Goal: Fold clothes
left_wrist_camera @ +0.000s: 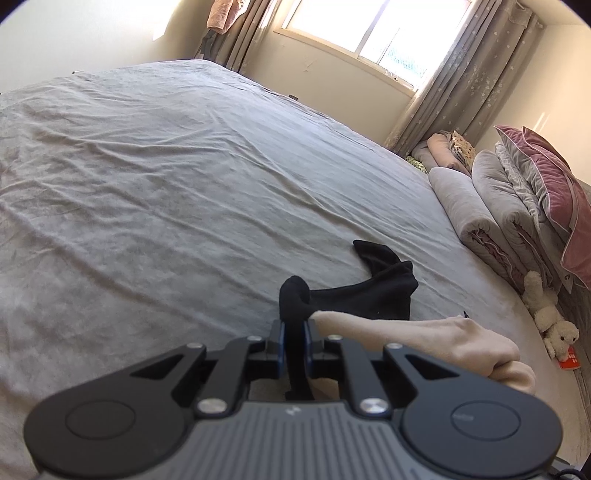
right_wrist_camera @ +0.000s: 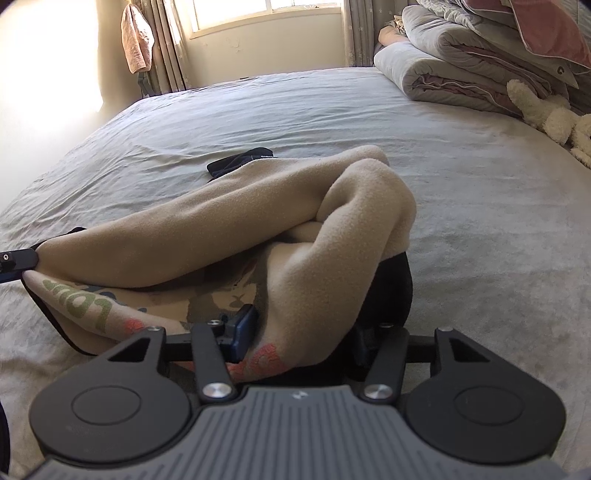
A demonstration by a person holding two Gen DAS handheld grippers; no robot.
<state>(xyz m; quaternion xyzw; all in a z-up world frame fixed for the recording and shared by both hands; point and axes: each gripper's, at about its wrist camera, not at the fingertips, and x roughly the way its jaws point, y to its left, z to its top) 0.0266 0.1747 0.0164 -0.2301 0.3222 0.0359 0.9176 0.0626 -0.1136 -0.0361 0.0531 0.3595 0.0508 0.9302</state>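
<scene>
Beige fleece garment [right_wrist_camera: 295, 229] lies bunched on a grey bed sheet [right_wrist_camera: 480, 206], near the bed's near edge, with black trim and green and pink lettering on its underside. Left gripper [left_wrist_camera: 294, 332] is pinched nearly closed on the garment's black edge, which loops up between its blue pads; beige fleece trails off to the right of it. Right gripper [right_wrist_camera: 303, 332] stands about half open with a thick fold of the fleece between its fingers; whether the pads press on it I cannot tell. A black garment [left_wrist_camera: 380, 284] lies on the sheet just beyond the left gripper. Rolled quilts [left_wrist_camera: 480, 206] and a plush toy [left_wrist_camera: 550, 317] sit along the bed's right edge, below a bright window [left_wrist_camera: 369, 29].
</scene>
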